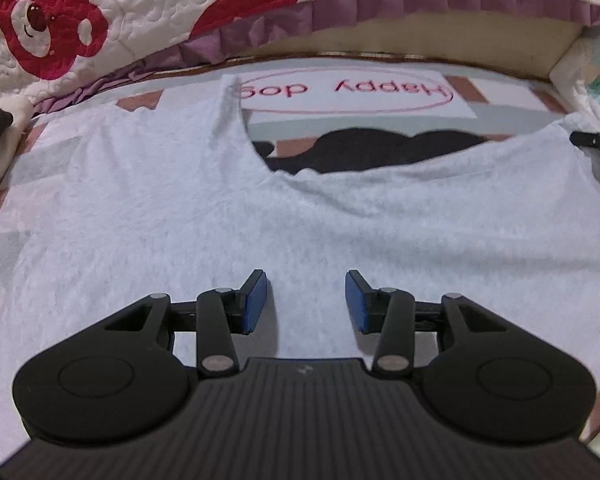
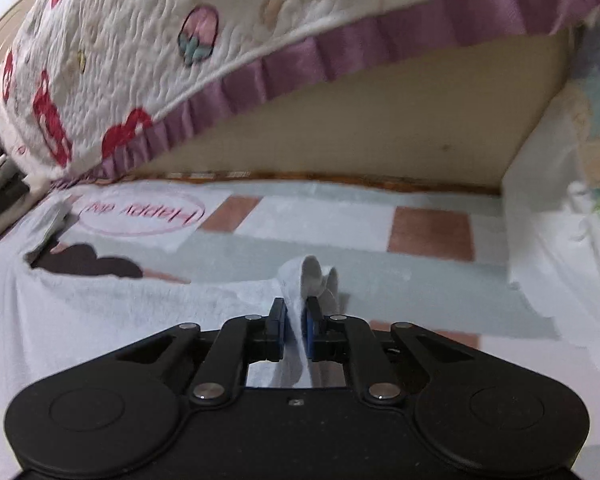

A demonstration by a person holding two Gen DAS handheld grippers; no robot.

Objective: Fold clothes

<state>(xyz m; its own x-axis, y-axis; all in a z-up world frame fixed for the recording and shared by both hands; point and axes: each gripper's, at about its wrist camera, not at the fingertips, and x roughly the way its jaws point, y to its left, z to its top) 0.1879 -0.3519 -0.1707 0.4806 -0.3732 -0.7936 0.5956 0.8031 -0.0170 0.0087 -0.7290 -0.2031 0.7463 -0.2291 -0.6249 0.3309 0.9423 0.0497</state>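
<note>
Beyond both sets of tongs hangs one quilted white bedspread [image 1: 148,4] with red bears and a purple frill; only the left wrist view shows a whole bear face, while the right wrist view shows more of the beige bed base [image 2: 360,128] under it. Below the tongs lies one play mat [image 2: 432,236] of grey, white and brick-red blocks, printed "Happy dog" in a pink oval. On it is spread one pale grey sleeveless top [image 1: 220,208], its neckline ahead of the left gripper [image 1: 306,300]. That gripper hovers over the cloth with its two blue pads spread apart, nothing between them. Only the right wrist view shows the right gripper [image 2: 296,328], pressed together on a raised strap fold of the top. Right of it, a second white cloth [image 2: 560,272] lies bunched.
</note>
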